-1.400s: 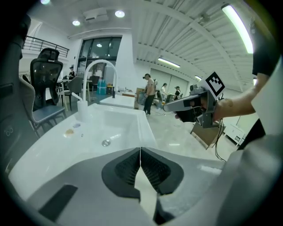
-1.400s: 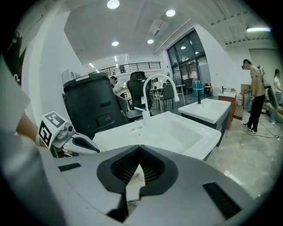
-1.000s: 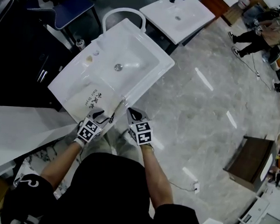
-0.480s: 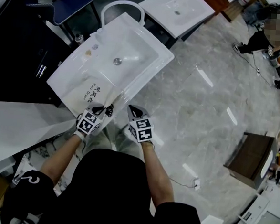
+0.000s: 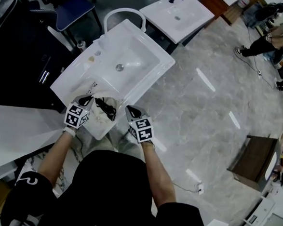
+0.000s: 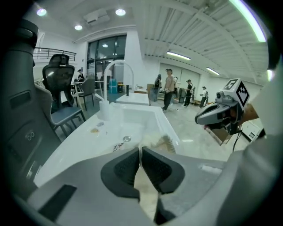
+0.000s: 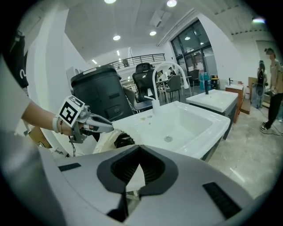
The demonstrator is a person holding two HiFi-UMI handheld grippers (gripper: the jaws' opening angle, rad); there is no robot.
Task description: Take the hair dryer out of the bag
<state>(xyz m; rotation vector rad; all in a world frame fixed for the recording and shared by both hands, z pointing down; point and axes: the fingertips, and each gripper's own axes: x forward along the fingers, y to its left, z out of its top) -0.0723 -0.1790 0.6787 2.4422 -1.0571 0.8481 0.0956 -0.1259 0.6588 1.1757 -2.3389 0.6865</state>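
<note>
The dark hair dryer [image 5: 106,108] lies inside the cream bag [image 5: 100,125] at the near corner of the white surface [image 5: 156,70], its mouth stretched between my left tool [image 5: 86,100], just clamped onto one rim, and my right tool [image 5: 130,110] pinching the other; I'd keep that spread before one reaches in.

No legible text or labels.

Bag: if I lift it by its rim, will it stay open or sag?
Likely floppy: the bag is thin cloth with a ruffled rim, so it should sag when lifted. The dark hair dryer inside probably weighs more than the cloth and may slide toward the bottom.
</note>
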